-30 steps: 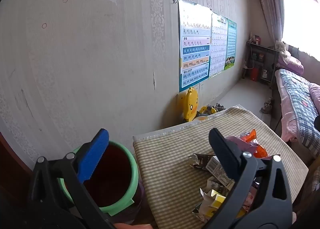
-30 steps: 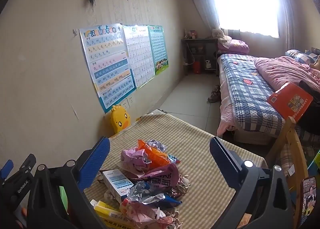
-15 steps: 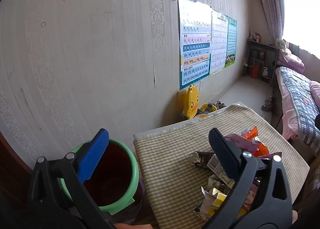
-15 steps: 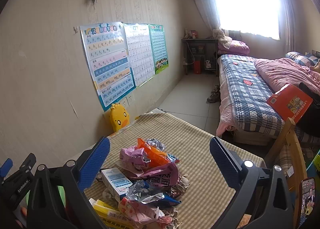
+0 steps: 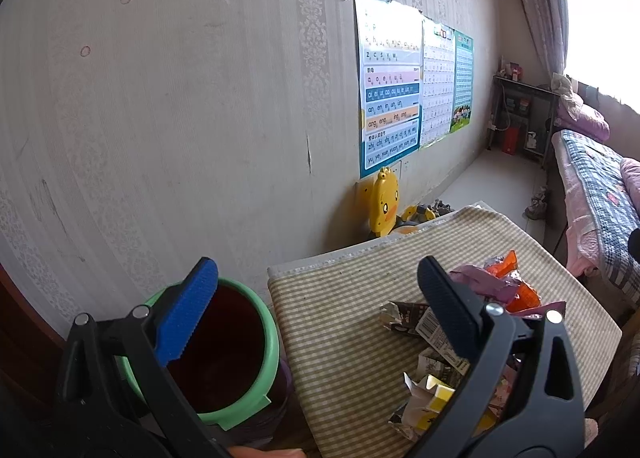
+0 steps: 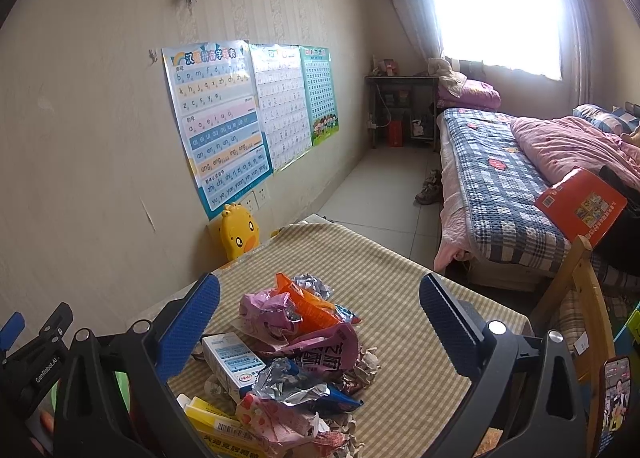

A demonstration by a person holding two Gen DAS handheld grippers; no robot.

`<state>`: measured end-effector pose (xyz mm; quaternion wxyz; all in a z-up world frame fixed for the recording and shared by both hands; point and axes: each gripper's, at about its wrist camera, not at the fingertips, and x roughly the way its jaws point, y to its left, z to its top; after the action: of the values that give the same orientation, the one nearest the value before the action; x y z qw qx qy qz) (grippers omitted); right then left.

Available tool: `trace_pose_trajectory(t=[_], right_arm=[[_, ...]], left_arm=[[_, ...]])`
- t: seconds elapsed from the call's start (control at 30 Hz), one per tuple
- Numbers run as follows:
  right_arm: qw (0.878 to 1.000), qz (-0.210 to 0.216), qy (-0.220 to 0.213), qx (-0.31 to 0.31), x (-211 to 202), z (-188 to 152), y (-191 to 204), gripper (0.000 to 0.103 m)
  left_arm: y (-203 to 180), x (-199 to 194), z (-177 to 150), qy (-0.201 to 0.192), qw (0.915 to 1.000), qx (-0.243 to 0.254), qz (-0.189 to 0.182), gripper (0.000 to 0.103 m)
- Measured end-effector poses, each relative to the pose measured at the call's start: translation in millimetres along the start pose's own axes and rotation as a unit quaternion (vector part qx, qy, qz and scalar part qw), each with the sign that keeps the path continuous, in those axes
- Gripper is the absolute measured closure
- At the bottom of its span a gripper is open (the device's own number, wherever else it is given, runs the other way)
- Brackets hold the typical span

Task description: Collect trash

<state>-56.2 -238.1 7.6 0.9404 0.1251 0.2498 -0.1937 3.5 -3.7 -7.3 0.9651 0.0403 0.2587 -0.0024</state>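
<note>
A pile of trash (image 6: 298,342) lies on a table with a checked cloth (image 6: 400,290): crumpled wrappers, a white and blue carton, yellow boxes, foil. It also shows in the left wrist view (image 5: 472,322). A green bin (image 5: 224,358) with a dark inside stands on the floor left of the table. My left gripper (image 5: 316,298) is open and empty, above the gap between bin and table. My right gripper (image 6: 320,310) is open and empty, held above the pile. The left gripper's body shows at the right wrist view's left edge (image 6: 32,354).
A wall with posters (image 6: 224,122) runs along the left. A yellow duck stool (image 6: 238,230) stands by the wall behind the table. A bed (image 6: 520,186) and a wooden chair (image 6: 580,298) are to the right. A shelf (image 6: 400,110) stands at the far end.
Both views have shifted only slightly; the grippers stay open and nothing has been picked up.
</note>
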Motion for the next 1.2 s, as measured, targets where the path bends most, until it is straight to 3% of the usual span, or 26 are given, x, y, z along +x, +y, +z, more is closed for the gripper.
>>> trace_pose_trajectory(t=[1.2], right_arm=[[1.0,0.0,0.01,-0.014,1.1,-4.6,7.4,0.008]], left_arm=[[1.4,3.9,-5.2,0.004,1.0,0.0,0.005,0.005]])
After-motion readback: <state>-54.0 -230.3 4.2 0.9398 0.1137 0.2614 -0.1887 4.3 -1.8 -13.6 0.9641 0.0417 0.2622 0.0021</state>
